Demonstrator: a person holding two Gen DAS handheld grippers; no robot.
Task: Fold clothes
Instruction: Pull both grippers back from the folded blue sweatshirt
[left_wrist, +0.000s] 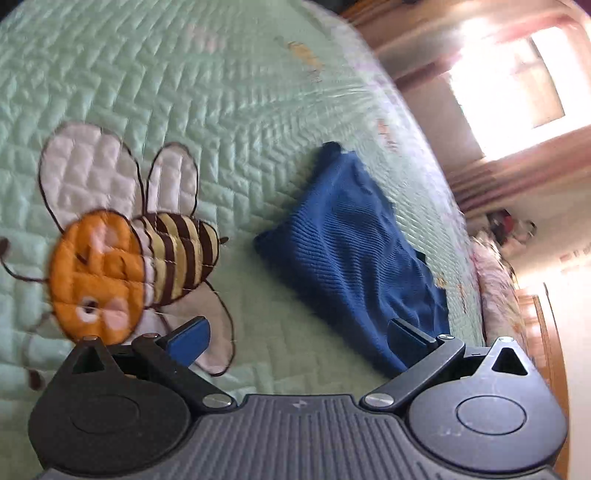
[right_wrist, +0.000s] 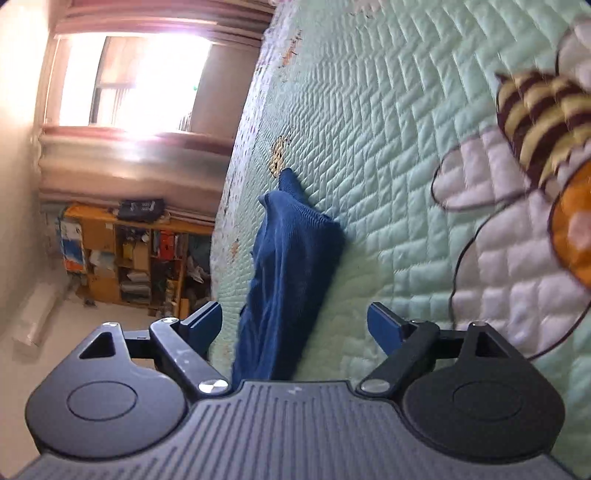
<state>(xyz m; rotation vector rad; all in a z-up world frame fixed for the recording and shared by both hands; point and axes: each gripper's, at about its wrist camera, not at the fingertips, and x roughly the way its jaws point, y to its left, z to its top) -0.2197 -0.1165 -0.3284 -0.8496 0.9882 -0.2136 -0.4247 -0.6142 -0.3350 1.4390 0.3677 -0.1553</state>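
Both grippers are just hanging above the bed here, tilted so the room looks sideways. The left gripper (left_wrist: 299, 334) has its jaws spread wide with nothing between them, and the right gripper (right_wrist: 295, 325) is the same, wide apart and empty.

The blue garment (left_wrist: 354, 243) is a ribbed knit, folded into a rough wedge shape, lying on the quilt (left_wrist: 229, 96) near the bed's edge. From the right wrist view the blue garment (right_wrist: 288, 266) runs up between the two fingers, but neither one touches it as far as I can see.

The quilt is pale mint green with a stitched herringbone pattern and a big appliqué bee (left_wrist: 136, 262), orange face, brown and yellow stripes, white wings. The bee sits beside the garment, apart from it.

Past the bed there's a bright window (right_wrist: 133, 81) and a cluttered wooden shelf (right_wrist: 129, 254).
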